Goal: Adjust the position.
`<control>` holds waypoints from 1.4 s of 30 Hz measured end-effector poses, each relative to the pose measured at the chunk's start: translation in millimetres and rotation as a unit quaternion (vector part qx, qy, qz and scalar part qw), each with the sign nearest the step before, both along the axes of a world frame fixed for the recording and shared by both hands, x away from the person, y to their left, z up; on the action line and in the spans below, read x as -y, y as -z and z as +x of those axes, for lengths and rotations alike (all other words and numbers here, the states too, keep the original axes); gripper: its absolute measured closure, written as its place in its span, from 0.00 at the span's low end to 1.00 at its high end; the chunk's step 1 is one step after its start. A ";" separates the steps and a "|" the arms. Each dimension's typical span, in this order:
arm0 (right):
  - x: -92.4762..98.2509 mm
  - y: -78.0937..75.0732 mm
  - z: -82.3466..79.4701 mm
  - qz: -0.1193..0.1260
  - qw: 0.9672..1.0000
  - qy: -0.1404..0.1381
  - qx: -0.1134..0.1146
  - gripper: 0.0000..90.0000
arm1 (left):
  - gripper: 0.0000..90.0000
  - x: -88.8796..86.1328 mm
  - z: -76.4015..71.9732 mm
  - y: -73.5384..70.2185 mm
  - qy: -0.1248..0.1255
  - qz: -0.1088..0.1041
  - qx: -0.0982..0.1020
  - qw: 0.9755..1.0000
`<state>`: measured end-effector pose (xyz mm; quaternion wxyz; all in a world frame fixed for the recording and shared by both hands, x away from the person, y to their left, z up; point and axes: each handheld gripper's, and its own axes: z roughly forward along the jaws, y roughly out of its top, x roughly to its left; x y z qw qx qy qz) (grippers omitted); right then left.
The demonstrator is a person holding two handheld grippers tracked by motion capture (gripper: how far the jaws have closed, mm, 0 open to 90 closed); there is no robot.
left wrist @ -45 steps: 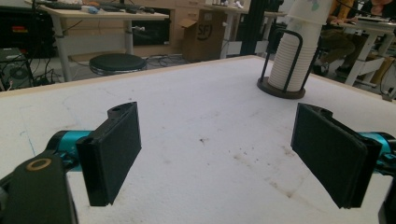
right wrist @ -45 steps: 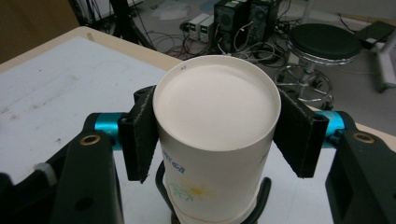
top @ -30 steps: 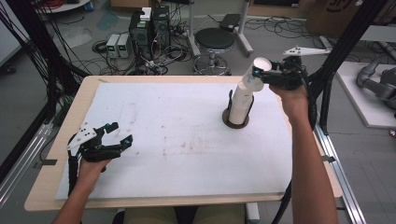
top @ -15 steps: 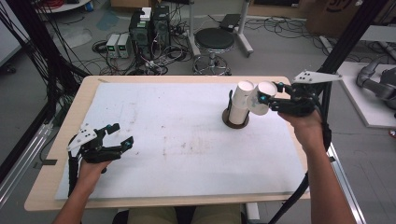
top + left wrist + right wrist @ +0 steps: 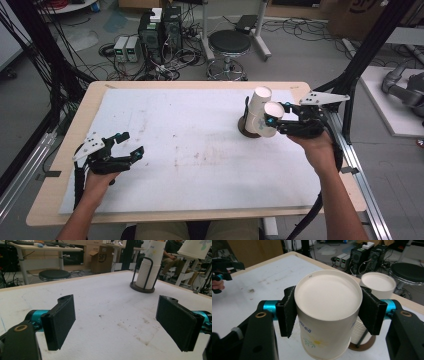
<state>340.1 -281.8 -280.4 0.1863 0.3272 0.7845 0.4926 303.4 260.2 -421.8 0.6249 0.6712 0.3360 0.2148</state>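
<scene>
Paper cup [image 5: 328, 315] clamped upside down in right claw [image 5: 274, 122], just off cup stack [image 5: 257, 107] in holder. Left claw [image 5: 125, 147] wide open, empty, idle. Next: set cup on table [image 5: 200, 150], release.

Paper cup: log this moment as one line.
right tool: shut on paper cup, upside down, beside stack | left tool: open, empty, over table

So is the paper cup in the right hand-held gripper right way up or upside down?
Upside down: the paper cup shows its closed base on top between the right hand-held gripper pads.
</scene>
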 end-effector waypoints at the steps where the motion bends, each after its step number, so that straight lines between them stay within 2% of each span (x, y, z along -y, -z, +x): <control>1: 0.0 0.0 0.0 0.000 1.000 0.000 0.000 0.42 | 0.18 0.5 -0.2 -0.2 0.000 -0.001 0.000 1.000; 11: -21.5 12.2 -3.7 0.003 1.000 -0.030 -0.003 0.42 | 0.18 7.6 -2.0 -4.3 0.027 -0.005 0.007 1.000; 18: -34.5 18.6 -11.8 -0.002 0.998 -0.059 -0.002 0.42 | 0.18 23.0 -4.0 -12.2 0.063 0.001 0.016 0.998; 21: -37.7 23.2 -13.1 -0.001 0.998 -0.067 -0.005 0.42 | 0.18 30.5 -3.2 -14.2 0.082 0.002 0.015 0.996; 31: -52.0 37.5 -15.1 0.005 0.996 -0.089 -0.012 0.42 | 0.18 54.7 -4.4 -20.2 0.124 0.008 0.020 0.992; 42: -76.1 40.6 -14.2 0.007 0.993 -0.121 -0.015 0.42 | 0.17 75.9 -3.7 -26.3 0.163 0.009 0.030 0.986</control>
